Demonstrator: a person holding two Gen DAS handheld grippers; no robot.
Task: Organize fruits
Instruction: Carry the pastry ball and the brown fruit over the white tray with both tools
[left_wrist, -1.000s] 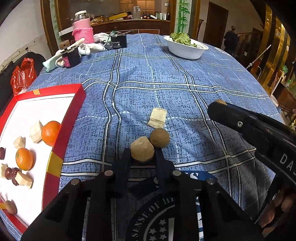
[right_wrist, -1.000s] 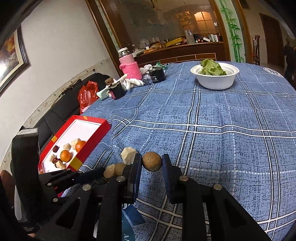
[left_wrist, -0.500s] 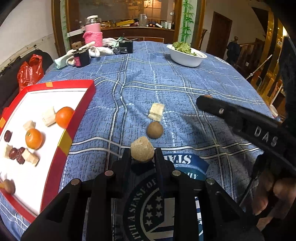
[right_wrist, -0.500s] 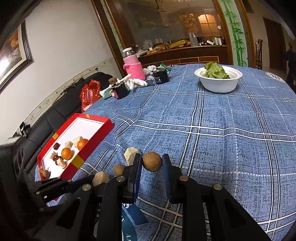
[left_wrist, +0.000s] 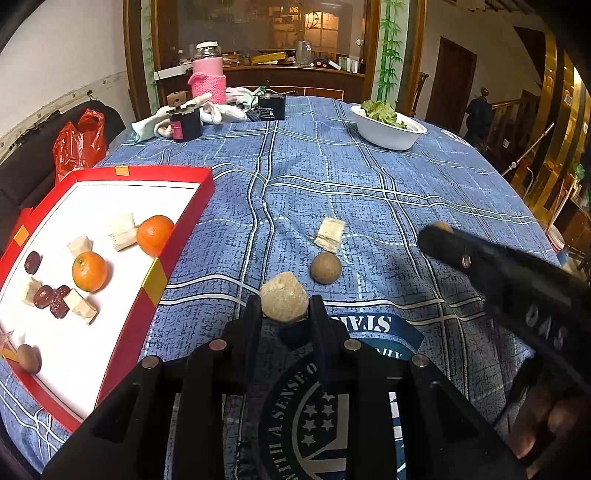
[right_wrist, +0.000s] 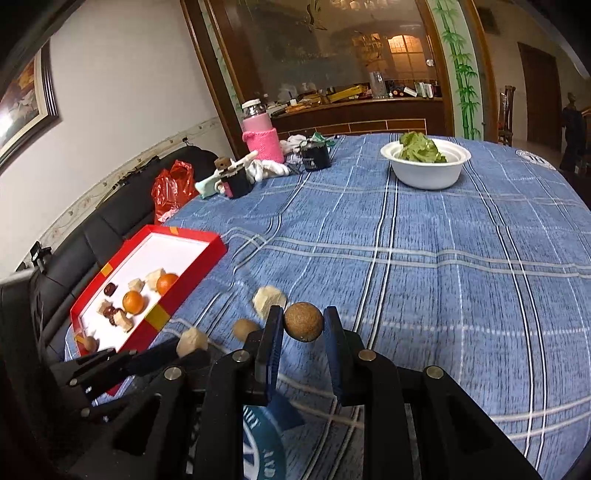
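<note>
My left gripper (left_wrist: 284, 306) is shut on a tan, lumpy fruit piece (left_wrist: 283, 302) and holds it above the blue cloth, right of the red tray (left_wrist: 177, 236). The tray holds two oranges (left_wrist: 89, 271), pale chunks, dark red dates and a brown ball. My right gripper (right_wrist: 303, 322) is shut on a round brown fruit (right_wrist: 303, 322) and holds it above the cloth. Another round brown fruit (left_wrist: 325, 267) and a pale chunk (left_wrist: 330, 234) lie on the cloth. The left gripper also shows in the right wrist view (right_wrist: 190, 341).
A white bowl of greens (left_wrist: 388, 127) stands at the far right of the table. A pink-sleeved bottle (left_wrist: 208, 75), black containers (left_wrist: 185, 123) and white cloths sit at the far edge. A red bag (left_wrist: 79, 142) lies on a black sofa at the left.
Both grippers have risen and drawn back from the table with their fruits held. The left gripper has shifted toward the red tray, which shows more fully.
</note>
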